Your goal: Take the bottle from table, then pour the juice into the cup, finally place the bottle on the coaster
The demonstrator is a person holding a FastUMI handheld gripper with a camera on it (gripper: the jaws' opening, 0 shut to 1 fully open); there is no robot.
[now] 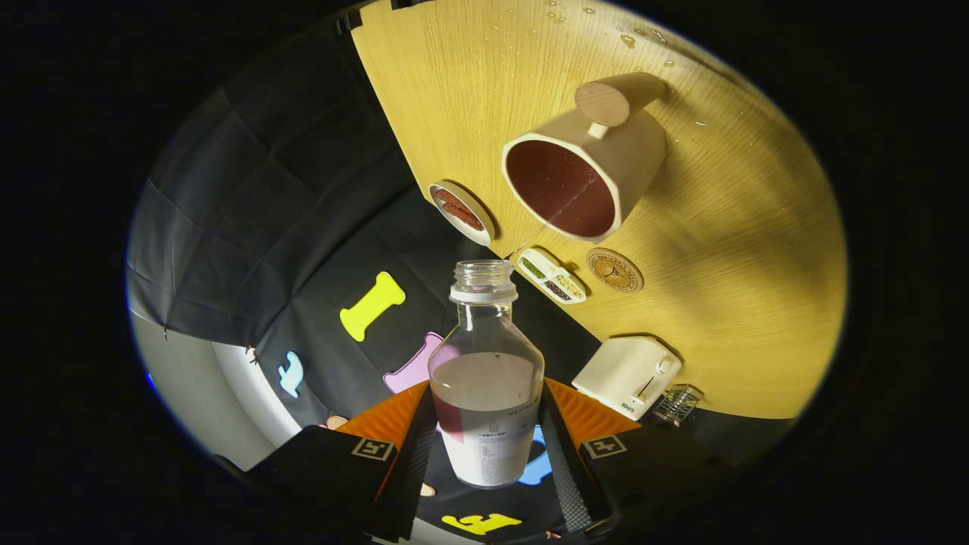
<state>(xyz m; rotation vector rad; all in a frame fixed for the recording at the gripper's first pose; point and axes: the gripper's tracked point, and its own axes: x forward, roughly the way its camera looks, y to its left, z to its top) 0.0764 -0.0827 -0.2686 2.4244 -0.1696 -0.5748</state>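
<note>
My gripper [484, 446] is shut on a clear glass bottle [486, 386], one finger [412, 454] pressing each side of its lower body. The bottle has no cap and holds dark red juice in its lower half. The whole view is rolled, so the wooden table [742, 303] appears tilted. Beyond the bottle's mouth stands a cream cup [587, 170] with a round wooden handle; red juice fills its inside. A round brown coaster [615, 270] lies on the table just beside the cup, between it and a white toaster.
A white toaster [627, 376] stands near the table's edge, with a small wire rack [676, 403] next to it. A small dish of dark snacks [462, 212] and a divided white tray [551, 276] sit by the table's edge near the cup. Droplets dot the far tabletop.
</note>
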